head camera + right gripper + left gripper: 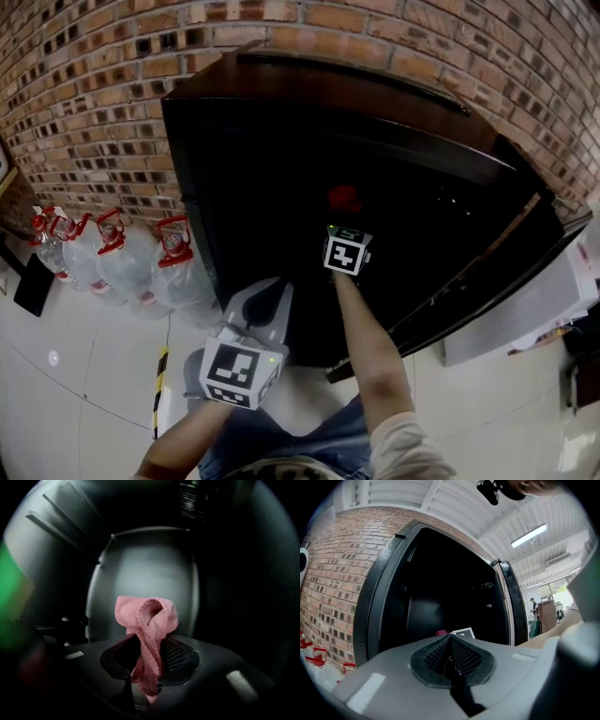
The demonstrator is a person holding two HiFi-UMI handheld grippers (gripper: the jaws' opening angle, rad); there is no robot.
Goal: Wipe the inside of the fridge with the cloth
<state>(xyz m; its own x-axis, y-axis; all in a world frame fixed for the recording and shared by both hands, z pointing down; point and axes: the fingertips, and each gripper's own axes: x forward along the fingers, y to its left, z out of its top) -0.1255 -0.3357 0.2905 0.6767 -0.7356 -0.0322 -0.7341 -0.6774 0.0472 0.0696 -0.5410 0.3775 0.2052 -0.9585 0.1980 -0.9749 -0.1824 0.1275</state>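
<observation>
The black fridge (281, 122) stands open, and its inside is dark in the head view. My right gripper (150, 660) reaches into it, shut on a pink cloth (147, 620) that bunches up above the jaws. Ahead of the cloth is the fridge's grey back wall (145, 573), with ribbed shelf rails (56, 522) on the left side wall. In the head view the cloth (344, 198) shows as a red patch beyond the right gripper's marker cube (347, 251). My left gripper (451, 654) hangs outside, low in front of the fridge, its jaws shut with nothing between them.
The fridge door (487, 272) swings out to the right. Several large water bottles (122, 262) with red handles stand by the brick wall (84, 103) at left. Yellow-black tape (159, 375) marks the floor. A person (533, 604) stands far off to the right.
</observation>
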